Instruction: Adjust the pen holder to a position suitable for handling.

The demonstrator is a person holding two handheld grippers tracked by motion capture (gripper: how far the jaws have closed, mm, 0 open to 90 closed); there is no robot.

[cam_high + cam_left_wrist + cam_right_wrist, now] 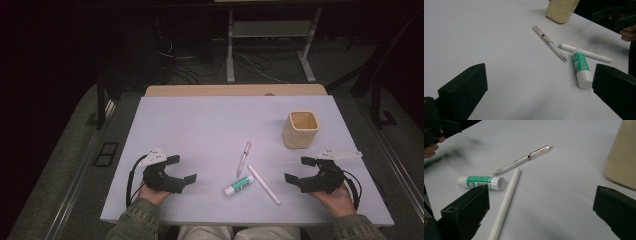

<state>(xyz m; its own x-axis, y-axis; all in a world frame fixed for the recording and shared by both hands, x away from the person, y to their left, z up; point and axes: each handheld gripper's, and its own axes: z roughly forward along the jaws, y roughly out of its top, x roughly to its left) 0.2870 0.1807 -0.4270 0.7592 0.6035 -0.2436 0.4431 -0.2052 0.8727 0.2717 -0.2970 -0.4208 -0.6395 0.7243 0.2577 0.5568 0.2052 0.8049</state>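
Observation:
Three small things lie mid-table: a clear pen [243, 158], a green-and-white glue stick [238, 185] and a white capped pen [264, 184]. A cream square cup [301, 129] stands upright at the right rear. My left gripper [182, 169] rests at the front left, open, jaws pointing toward the middle with nothing between them. My right gripper [299, 169] rests at the front right, open and empty, facing left. The left gripper view has the glue stick [581, 68], clear pen [549, 42] and white pen [585, 52] ahead. In the right gripper view the white pen [505, 201] lies between the jaws, untouched, near the glue stick [481, 182].
The table [200, 125] is a pale lilac board with a wooden strip at its far edge. Dark floor, cables and a metal stand's legs [230, 60] lie beyond it. Bare surface spreads across the left and far half.

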